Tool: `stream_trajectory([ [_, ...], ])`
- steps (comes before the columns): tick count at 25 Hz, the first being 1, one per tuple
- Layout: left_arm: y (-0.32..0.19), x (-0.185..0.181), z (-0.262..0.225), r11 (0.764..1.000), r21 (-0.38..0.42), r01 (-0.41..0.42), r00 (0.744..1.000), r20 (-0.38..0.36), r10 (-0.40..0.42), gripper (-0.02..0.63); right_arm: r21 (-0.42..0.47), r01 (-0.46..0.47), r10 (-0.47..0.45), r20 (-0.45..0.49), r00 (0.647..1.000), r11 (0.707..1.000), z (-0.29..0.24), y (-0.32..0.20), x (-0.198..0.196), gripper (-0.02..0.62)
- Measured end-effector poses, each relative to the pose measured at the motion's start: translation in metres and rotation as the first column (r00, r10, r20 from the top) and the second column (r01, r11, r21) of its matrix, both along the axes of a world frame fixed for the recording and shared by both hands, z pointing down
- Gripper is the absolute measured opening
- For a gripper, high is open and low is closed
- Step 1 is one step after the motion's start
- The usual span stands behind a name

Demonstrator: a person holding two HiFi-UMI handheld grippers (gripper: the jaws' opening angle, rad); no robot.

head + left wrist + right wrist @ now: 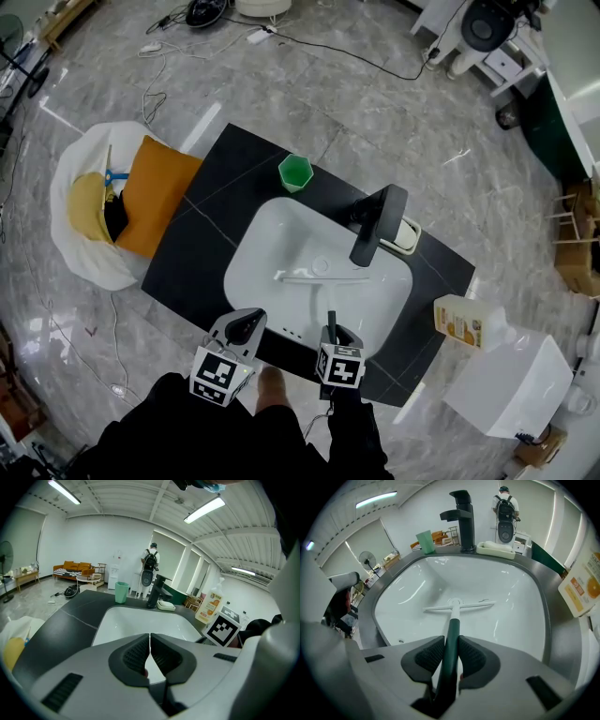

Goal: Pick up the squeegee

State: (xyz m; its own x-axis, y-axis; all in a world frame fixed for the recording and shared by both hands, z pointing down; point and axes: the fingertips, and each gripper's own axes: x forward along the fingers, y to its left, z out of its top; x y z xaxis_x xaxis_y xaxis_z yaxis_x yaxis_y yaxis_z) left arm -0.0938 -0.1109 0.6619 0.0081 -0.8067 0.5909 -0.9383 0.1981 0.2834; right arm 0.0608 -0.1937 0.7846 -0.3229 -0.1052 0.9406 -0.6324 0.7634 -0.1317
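Bright, even light from ceiling strip lamps (205, 509) glints off the glossy floor (375, 103); every view bows at its edges.

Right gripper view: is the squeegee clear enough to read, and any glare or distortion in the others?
Right gripper view: fisheye bends the sink rim, yet the squeegee handle reads sharp between the pads; faint glare streaks inside the sink. Left gripper view: ceiling lights blow out. Head view: even light, glossy floor reflections.
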Motion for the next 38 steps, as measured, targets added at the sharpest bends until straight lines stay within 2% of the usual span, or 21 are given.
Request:
stream_trajectory([
  [13, -0.003, 0.001, -0.035, 0.999, 0.041, -0.034, 0.999, 0.026, 0.033, 0.028, 0.040, -0.043, 0.041, 0.047, 0.998, 0.998, -0.035, 0.000, -0.001, 0.110],
  [24, -0.014, 0.011, -0.085, 0.988, 0.107, -0.115, 0.992, 0.068, 0.108, 0.028, 0.117, -0.117, 0.105, 0.102, 0.989, 0.986, -0.089, -0.006, 0.010, 0.110],
  [32, -0.020, 0.025, -0.124, 0.965, 0.167, -0.203, 0.977, 0.099, 0.189, 0.028, 0.191, -0.194, 0.164, 0.161, 0.973, 0.962, -0.137, -0.007, 0.019, 0.110],
  [38, -0.022, 0.037, -0.155, 0.935, 0.214, -0.284, 0.956, 0.134, 0.260, 0.028, 0.256, -0.268, 0.217, 0.210, 0.953, 0.929, -0.178, -0.005, 0.031, 0.110],
])
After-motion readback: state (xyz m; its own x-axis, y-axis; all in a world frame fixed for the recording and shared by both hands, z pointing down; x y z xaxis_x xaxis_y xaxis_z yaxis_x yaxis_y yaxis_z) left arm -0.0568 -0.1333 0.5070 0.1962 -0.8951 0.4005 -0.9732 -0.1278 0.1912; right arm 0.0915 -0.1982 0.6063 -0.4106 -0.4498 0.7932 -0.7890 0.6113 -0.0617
